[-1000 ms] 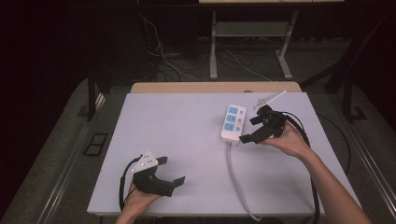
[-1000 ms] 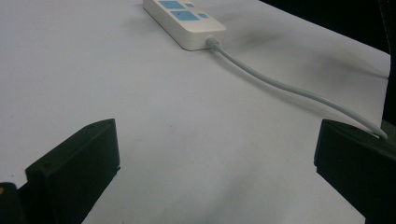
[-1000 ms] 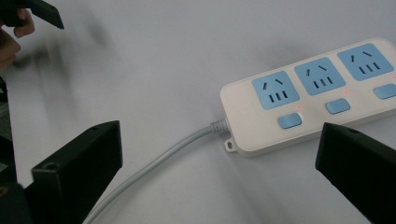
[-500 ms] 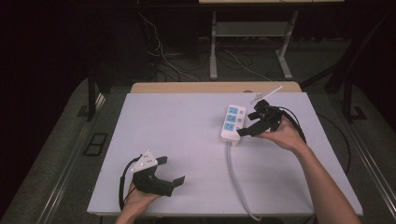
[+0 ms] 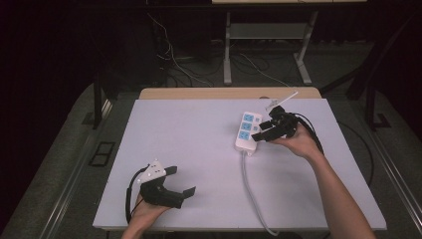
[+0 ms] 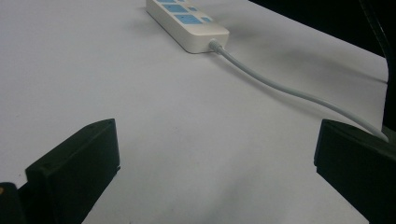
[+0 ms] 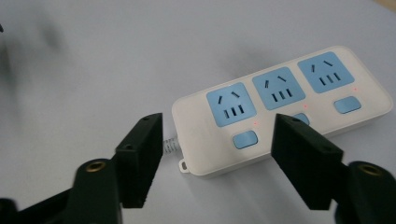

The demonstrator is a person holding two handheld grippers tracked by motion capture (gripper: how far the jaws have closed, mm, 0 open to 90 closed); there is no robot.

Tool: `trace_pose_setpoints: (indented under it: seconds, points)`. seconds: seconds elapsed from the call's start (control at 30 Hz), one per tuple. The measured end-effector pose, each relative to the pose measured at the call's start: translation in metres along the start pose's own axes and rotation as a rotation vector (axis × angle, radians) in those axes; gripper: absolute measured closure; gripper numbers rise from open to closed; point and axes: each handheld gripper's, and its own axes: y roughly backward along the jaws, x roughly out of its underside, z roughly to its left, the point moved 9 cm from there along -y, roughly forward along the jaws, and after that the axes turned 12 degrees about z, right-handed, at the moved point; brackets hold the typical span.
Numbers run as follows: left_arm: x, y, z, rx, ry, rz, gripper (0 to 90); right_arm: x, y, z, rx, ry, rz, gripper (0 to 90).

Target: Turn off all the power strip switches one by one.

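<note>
**Right gripper poised over the cord end of the power strip**

The power strip lies on the white desk, right of centre and toward the far edge. Its long axis runs roughly from near to far, and its grey cord leaves the near end and trails back to the near edge. The right gripper sits just beside the strip on the side facing the right edge, jaws pointing across it, so this hand is by far the nearer. The left gripper rests near the near-left corner, well apart from the strip.

Both grippers are spread wide and hold nothing. In the right gripper view the jaws straddle the cord end: one jaw in front of the strain relief, the other overlapping the middle socket's switch. I cannot tell whether they touch the casing. That view also reveals three blue sockets, each with a blue switch and a small red light, detail too small in the high view. The left gripper view looks along the cord's run toward the strip.
</note>
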Motion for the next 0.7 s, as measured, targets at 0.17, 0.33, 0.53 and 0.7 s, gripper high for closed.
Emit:
trace_pose_setpoints:
  seconds: [0.17,0.33,0.53,0.7]
  points:
    - [0.0,0.001,0.001,-0.001,0.001,-0.004,0.0,0.001,-0.007,-0.008,-0.003,-0.017,-0.001,46.1]
    - [0.0,0.001,0.002,0.001,0.003,-0.002,0.0,-0.001,-0.011,-0.011,-0.011,-0.028,-0.01,55.3]
    - [0.0,0.001,0.003,0.001,0.004,-0.004,0.0,0.0,-0.022,-0.016,-0.015,-0.037,0.007,80.4]
    - [0.0,0.002,0.004,0.001,0.005,-0.006,0.0,0.002,-0.029,-0.02,-0.021,-0.048,0.013,89.2]
